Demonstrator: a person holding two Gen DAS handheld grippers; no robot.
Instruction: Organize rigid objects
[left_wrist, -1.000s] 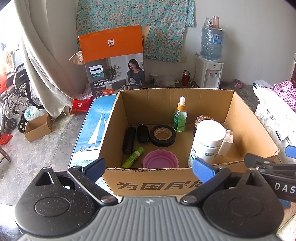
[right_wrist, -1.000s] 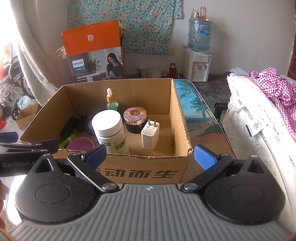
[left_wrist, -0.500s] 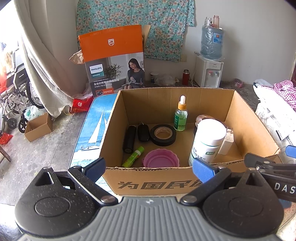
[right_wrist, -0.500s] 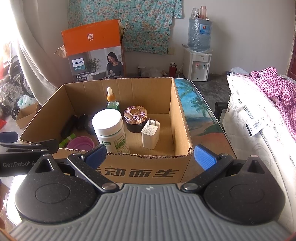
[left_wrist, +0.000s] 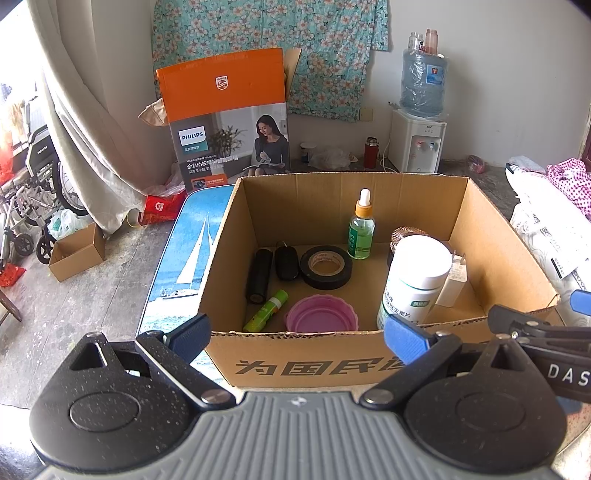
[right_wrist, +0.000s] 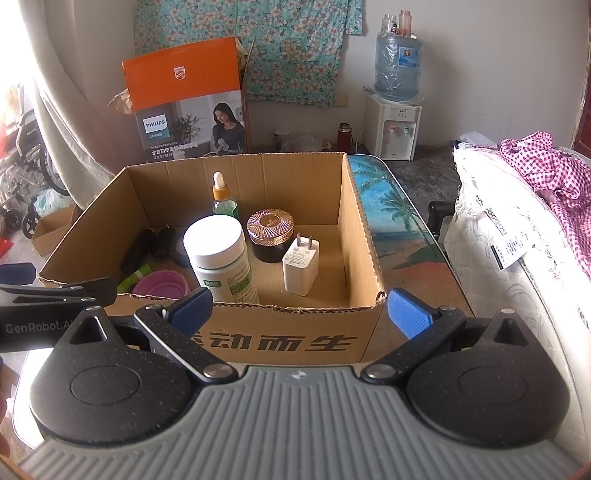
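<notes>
1. The left gripper (left_wrist: 297, 334) is held low in front of the cardboard box (left_wrist: 303, 363), with its fingers (left_wrist: 190, 332) spread wide and nothing gripped between them.
2. The right gripper (right_wrist: 299, 314) is likewise held before the near wall of the box, fingers (right_wrist: 408, 314) spread wide and empty.
3. Beyond the left gripper's fingers, a purple collapsible cup (left_wrist: 321, 314) is seen on the box floor just behind the near wall, between the 2 fingertips.
4. A yellow-green glue stick (left_wrist: 266, 310) lies tilted just beside the cup, toward the left finger.
5. Farther ahead, a black cylinder (left_wrist: 258, 275), a black key fob (left_wrist: 286, 262) and a roll of black tape (left_wrist: 325, 266) are laid in a row, close together.
6. A green dropper bottle (left_wrist: 362, 232) stands upright near the far wall.
7. A white pill bottle (right_wrist: 219, 264) stands upright just beyond the right gripper's left finger.
8. A dark jar with a copper lid (right_wrist: 270, 234) and a white charger plug (right_wrist: 300, 267) are set ahead between the right gripper's fingers, the plug nearer and just beside the jar.
9. The box rests on a counter (left_wrist: 188, 254) printed with a sailboat scene.
10. An orange Philips carton (left_wrist: 229, 122) stands beyond the box, against the wall.
</notes>
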